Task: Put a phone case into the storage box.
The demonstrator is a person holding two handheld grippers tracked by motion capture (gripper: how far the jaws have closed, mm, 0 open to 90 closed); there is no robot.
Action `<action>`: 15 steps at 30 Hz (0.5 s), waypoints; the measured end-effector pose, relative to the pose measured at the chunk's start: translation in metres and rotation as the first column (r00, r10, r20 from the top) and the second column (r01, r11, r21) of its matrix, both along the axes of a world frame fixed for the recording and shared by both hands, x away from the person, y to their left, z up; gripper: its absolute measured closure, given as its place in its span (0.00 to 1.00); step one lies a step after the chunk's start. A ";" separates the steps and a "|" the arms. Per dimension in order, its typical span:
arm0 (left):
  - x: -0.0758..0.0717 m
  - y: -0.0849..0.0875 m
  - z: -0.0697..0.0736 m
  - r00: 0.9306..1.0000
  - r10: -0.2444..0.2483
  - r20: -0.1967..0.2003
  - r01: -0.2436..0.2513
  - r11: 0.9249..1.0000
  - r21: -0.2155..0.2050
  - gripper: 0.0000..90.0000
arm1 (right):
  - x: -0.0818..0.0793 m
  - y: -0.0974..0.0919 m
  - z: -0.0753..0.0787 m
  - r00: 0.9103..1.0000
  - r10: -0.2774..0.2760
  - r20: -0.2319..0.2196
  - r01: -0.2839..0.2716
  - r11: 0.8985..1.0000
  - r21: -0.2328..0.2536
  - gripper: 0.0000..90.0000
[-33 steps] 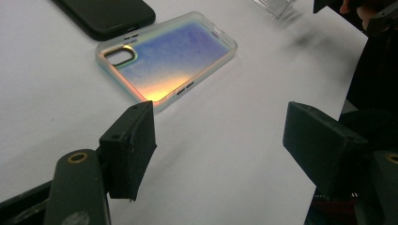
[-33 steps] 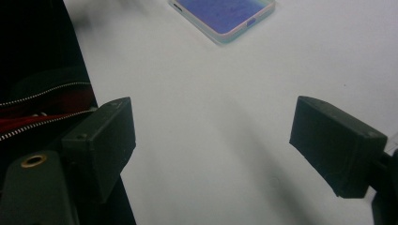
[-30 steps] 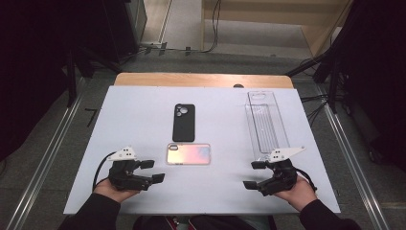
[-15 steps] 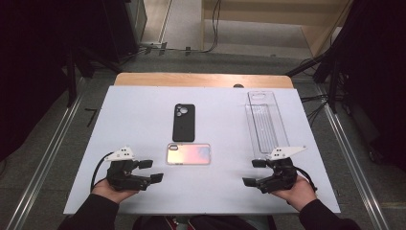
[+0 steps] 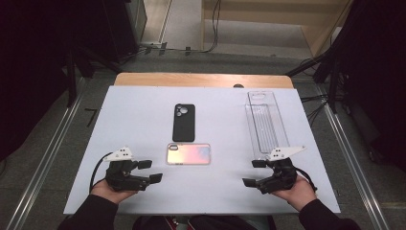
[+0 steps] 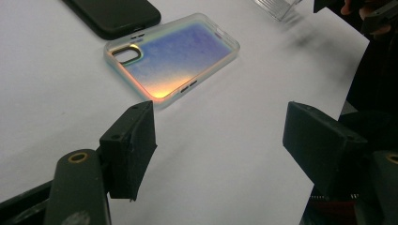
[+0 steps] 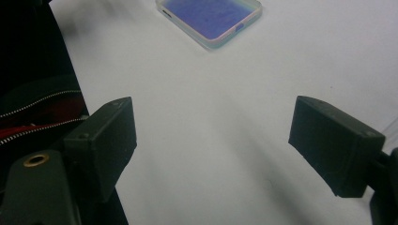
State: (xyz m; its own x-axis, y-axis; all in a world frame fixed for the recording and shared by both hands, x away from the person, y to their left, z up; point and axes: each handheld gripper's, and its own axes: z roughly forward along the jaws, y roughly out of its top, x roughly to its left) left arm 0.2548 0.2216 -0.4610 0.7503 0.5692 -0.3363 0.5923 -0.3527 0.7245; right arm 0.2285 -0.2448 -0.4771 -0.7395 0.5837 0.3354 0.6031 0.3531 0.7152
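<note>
Evidently nothing is grasped yet: left tool [image 5: 152,171] and right tool [image 5: 254,173], both spread empty, flank the iridescent translucent phone case [image 5: 188,154]; next, likely reach toward it.

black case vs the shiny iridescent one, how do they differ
The black case is matte and opaque; the iridescent case is translucent and shimmers pink to blue. The black case lies lengthwise away from the person, farther off; the iridescent case lies crosswise, nearer the grippers. Both lie flat on the table, unheld.

Iridescent pink-blue phone case [image 5: 188,154], black phone case [image 5: 184,122], clear tray [image 5: 266,123], white table [image 5: 139,120]
</note>
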 end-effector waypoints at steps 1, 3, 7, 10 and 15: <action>0.000 0.000 0.000 1.000 0.000 0.000 0.000 1.000 0.000 0.29 | 0.000 0.000 0.000 1.000 0.000 0.000 0.000 1.000 0.000 0.15; 0.000 0.000 0.000 1.000 0.000 0.000 0.000 1.000 0.000 0.29 | 0.000 0.000 0.000 1.000 -0.002 -0.002 0.002 1.000 0.000 0.15; 0.000 0.000 0.000 1.000 0.002 -0.002 -0.002 1.000 -0.001 0.29 | 0.000 0.000 0.001 1.000 -0.004 -0.005 0.004 1.000 -0.001 0.15; 0.000 0.000 0.000 1.000 0.004 -0.005 -0.004 1.000 0.000 0.29 | 0.002 0.001 0.003 1.000 -0.002 -0.001 0.002 1.000 0.001 0.15; 0.000 0.000 0.000 1.000 0.005 -0.009 -0.005 1.000 -0.004 0.29 | 0.003 0.004 0.005 1.000 0.001 0.004 -0.001 1.000 -0.006 0.15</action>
